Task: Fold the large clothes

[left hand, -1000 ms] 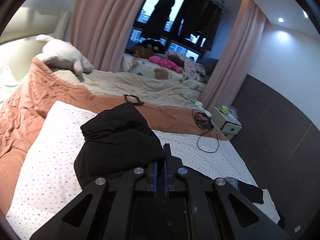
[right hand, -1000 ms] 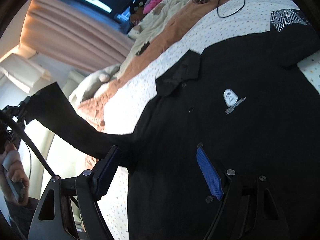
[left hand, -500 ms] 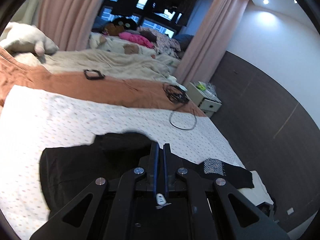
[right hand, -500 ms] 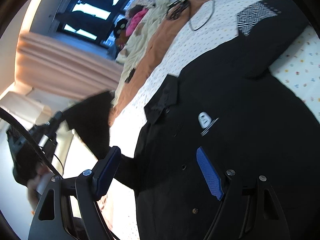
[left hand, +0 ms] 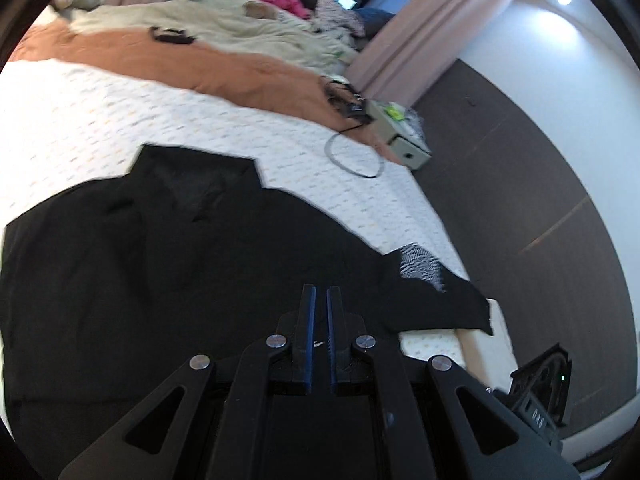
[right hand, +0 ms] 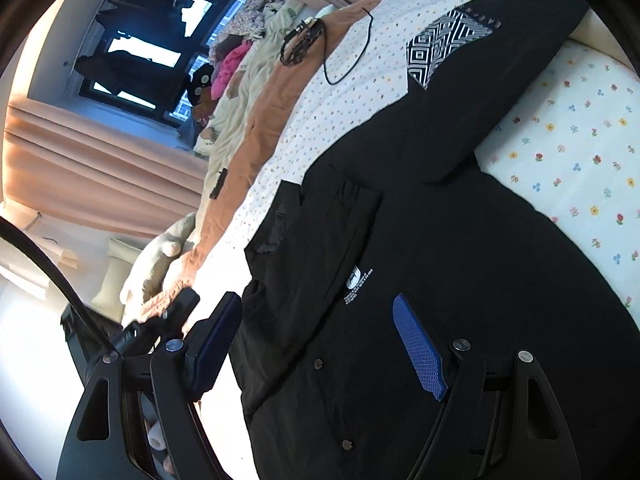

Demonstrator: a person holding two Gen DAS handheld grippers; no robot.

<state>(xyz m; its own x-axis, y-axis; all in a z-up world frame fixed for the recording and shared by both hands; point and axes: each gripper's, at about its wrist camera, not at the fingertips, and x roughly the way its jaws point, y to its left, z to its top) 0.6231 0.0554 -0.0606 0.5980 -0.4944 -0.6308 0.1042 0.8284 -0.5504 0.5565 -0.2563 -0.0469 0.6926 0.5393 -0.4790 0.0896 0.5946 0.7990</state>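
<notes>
A black button-up shirt lies front up on the flowered sheet. Its collar points up the bed, and a small white logo marks the chest. The far sleeve with the black-and-white patch lies spread out. My left gripper is shut on the near sleeve and hangs low at the shirt's near side; the pinched cloth is hard to tell apart from the black body. Over the button placket my right gripper stands open, its pads clear of the cloth.
A looped black cable lies on the sheet beyond the shirt. A brown quilt and heaped bedding fill the bed's far part. A plush toy sits by the pillows. A bedside drawer unit stands against the dark wall.
My left gripper came down from high above the bed, bringing the raised black sleeve low over the shirt. The right gripper rolled and shifted a little and stayed open.
</notes>
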